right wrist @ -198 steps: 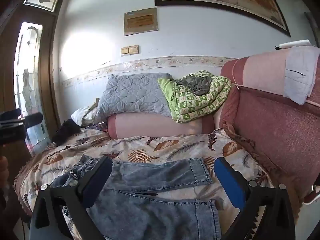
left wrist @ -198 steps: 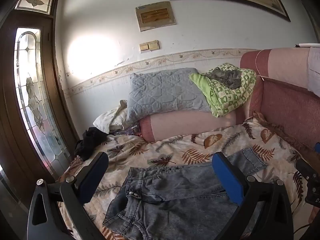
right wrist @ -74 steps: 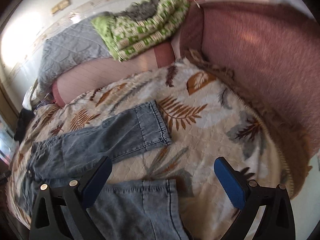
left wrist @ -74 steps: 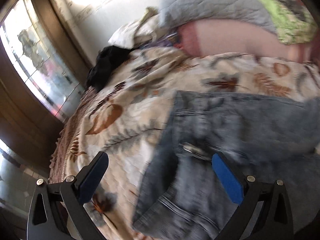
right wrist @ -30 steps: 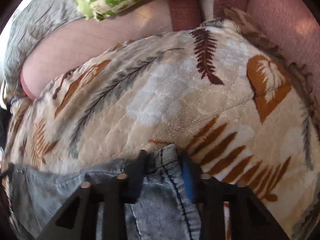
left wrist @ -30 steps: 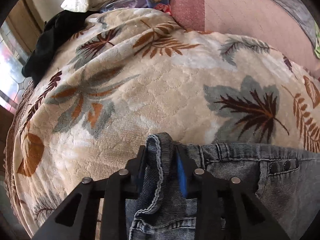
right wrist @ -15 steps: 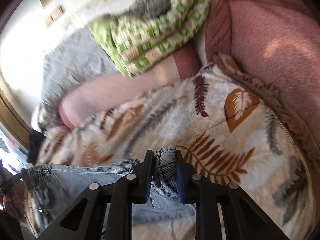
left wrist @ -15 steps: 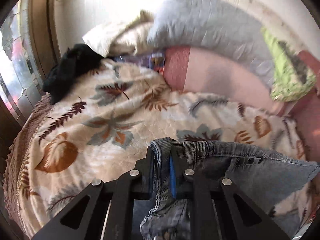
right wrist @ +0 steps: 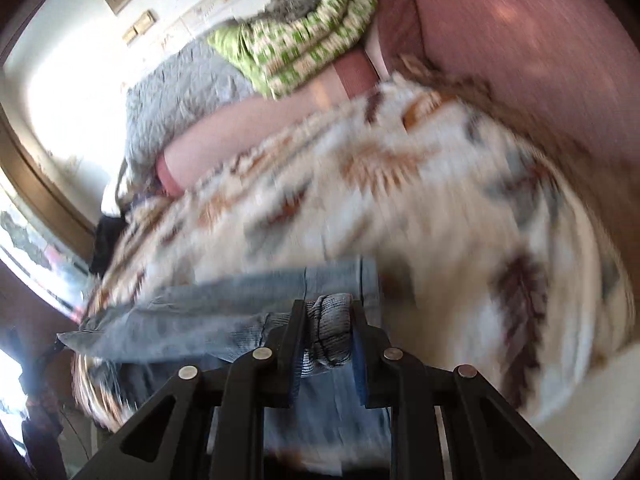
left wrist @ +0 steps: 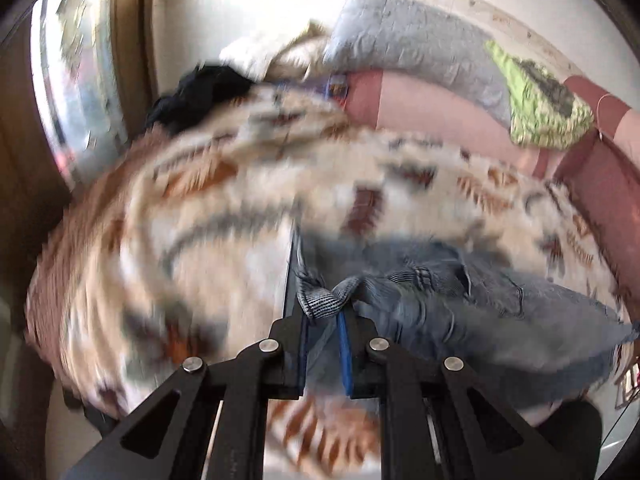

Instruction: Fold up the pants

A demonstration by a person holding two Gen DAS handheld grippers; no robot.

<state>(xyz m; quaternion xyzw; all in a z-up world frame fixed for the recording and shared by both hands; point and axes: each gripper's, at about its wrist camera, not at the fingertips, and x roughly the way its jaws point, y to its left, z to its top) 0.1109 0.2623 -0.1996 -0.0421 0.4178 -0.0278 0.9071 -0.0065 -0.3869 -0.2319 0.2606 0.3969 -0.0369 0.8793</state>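
My left claw [left wrist: 322,304] is pinching a bunched fold of the jeans [left wrist: 460,308], the denim edge poking out between the 2 fingers, which are pressed close on it. From that grip the rest of the jeans trails away to the right of the claw, lifted and rumpled above the leaf-print blanket [left wrist: 200,220]. Ahead of the claw and beyond the blanket sit a grey quilted pillow [left wrist: 412,44] and a green patterned cloth [left wrist: 544,108] on a pink bolster [left wrist: 432,108]. A black garment [left wrist: 196,96] lies ahead to the left, by the window.

My right claw [right wrist: 326,330] is clamped on another wad of the jeans [right wrist: 224,304], a thick roll of denim squeezed between its fingers. The fabric stretches off to the left of this claw in a long band, hanging clear of the leaf-print blanket [right wrist: 440,184]. Ahead and up from it I see the green patterned cloth [right wrist: 304,44] and the grey quilted pillow [right wrist: 180,96], with the pink sofa back [right wrist: 520,40] to the right.

Both views are smeared with blur, and I can read no writing or label anywhere
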